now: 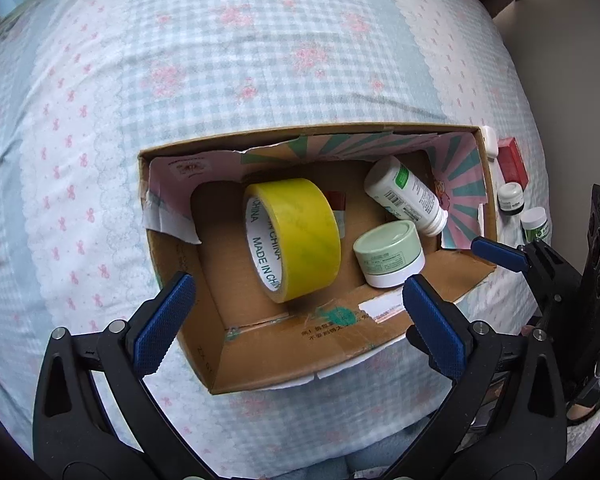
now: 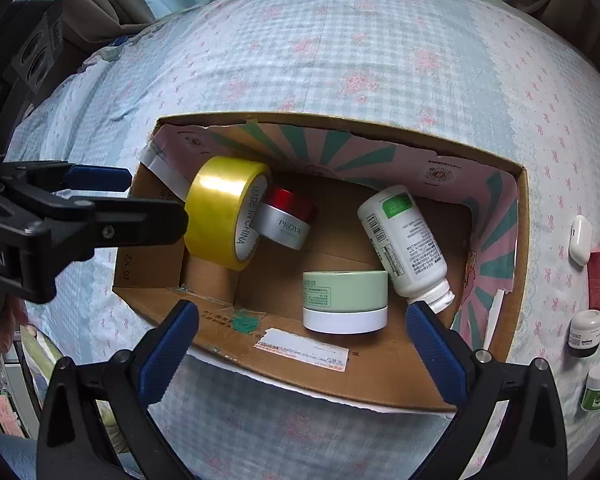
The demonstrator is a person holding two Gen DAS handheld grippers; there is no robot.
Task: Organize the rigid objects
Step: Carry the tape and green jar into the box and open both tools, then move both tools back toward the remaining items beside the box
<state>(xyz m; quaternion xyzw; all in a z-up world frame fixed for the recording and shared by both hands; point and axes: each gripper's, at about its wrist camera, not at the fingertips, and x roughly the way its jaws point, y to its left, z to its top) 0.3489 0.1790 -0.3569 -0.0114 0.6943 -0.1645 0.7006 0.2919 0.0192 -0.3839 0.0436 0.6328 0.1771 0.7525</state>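
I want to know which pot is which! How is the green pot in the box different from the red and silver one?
The green jar has a pale green top on a white base; the red and silver jar is red over silver and reads PROYA. The green jar stands level in the open; the red and silver jar is tilted, partly hidden behind the yellow tape roll. Both are round jars inside the cardboard box.
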